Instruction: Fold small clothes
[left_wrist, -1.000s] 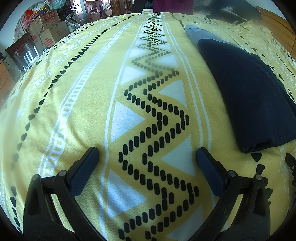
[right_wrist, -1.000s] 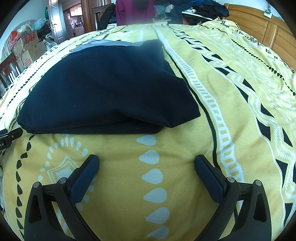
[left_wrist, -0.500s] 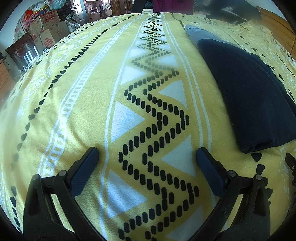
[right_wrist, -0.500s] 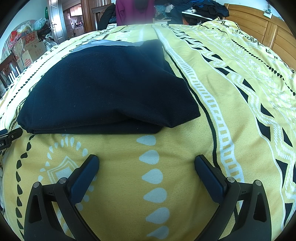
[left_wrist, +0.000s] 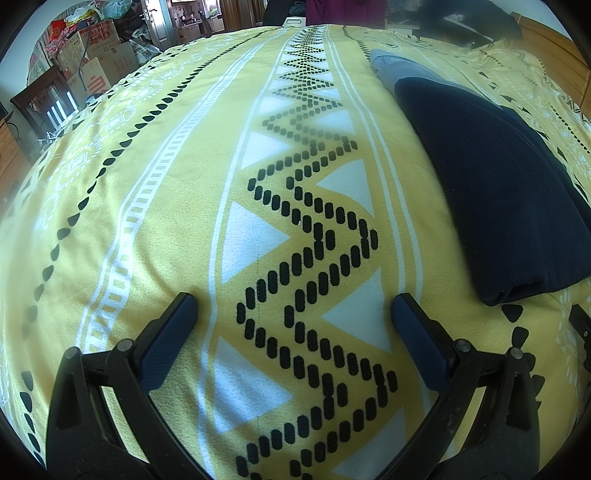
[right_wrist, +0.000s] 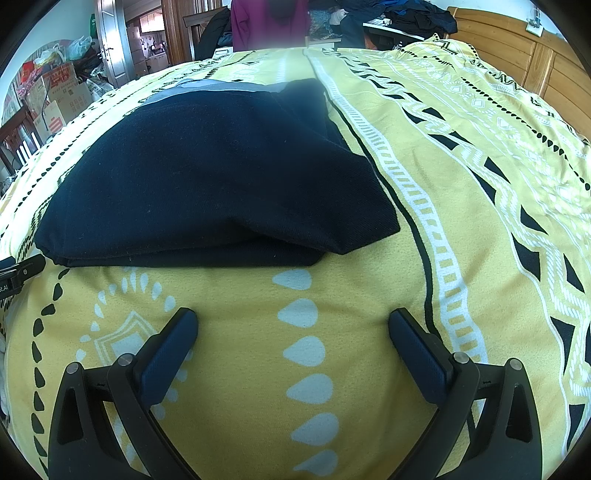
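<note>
On the bed, seen from the left wrist, the left tool stands with its fingers spread wide and nothing between them, low over the yellow patterned bedspread with its black zigzag band. To its right lies the folded navy garment, apart from the tool, with a grey-blue piece showing at its far end. Cardboard boxes are stacked beyond the bed's left edge.

From the right wrist, the right tool is likewise wide open and empty, near the garment's layered front edge but not touching it. A wooden headboard stands at the far right.
</note>
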